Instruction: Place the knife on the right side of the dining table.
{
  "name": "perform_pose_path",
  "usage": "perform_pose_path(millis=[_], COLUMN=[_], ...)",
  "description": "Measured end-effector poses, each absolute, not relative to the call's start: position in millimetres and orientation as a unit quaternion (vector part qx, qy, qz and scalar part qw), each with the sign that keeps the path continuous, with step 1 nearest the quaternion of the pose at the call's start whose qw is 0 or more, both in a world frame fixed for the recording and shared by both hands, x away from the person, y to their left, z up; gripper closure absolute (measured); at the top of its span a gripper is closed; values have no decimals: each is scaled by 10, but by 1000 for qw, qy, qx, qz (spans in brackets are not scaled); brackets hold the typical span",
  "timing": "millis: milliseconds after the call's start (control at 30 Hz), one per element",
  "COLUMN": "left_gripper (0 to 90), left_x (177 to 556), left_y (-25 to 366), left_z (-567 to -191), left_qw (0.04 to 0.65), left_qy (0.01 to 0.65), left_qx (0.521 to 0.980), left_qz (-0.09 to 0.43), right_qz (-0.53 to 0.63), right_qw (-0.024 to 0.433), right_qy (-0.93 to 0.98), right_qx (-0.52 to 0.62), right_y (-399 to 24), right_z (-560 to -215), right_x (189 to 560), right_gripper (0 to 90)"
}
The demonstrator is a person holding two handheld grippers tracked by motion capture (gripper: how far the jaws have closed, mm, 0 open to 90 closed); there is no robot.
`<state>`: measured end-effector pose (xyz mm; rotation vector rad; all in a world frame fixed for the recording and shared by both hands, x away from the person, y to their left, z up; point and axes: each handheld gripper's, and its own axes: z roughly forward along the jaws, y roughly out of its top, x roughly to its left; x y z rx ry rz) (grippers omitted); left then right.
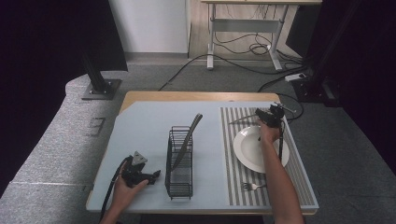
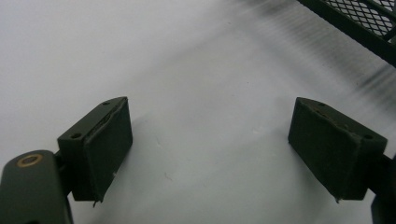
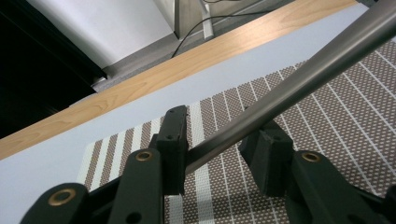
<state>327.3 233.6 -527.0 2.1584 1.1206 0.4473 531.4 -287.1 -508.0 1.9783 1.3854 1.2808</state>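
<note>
One metal utensil handle (image 3: 289,88) lies between the right tongs (image 3: 219,154) above the striped placemat (image 3: 355,140), touching one pad, the other apart; loosely caught, it could slip onto the plate (image 1: 247,149). Left tongs (image 2: 210,144) rest open, empty, near the wire rack (image 1: 180,163).

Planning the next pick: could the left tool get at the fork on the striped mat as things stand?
Probably not directly. The left tool is open and free, but the black wire rack stands between it and the fork; it would have to pass over or around the rack.
</note>
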Motion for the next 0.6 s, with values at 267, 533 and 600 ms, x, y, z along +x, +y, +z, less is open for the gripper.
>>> perform_pose_path(millis=[267, 533, 600], left_gripper=[131, 131, 130], left_x=[3273, 3273, 3272], left_y=[2336, 2336, 2336], left_z=[-5270, -5270, -5270], left_qw=[328, 328, 328], left_qy=[428, 428, 428], left_qx=[825, 825, 825], left_qz=[171, 171, 171], right_qz=[450, 428, 423], right_qw=[176, 173, 169], right_qy=[489, 485, 485], right_qx=[726, 743, 747], right_y=[-2919, -2901, -2898], right_z=[-5072, -5067, -5068], right_x=[5301, 5287, 5284], right_gripper=[608, 586, 583])
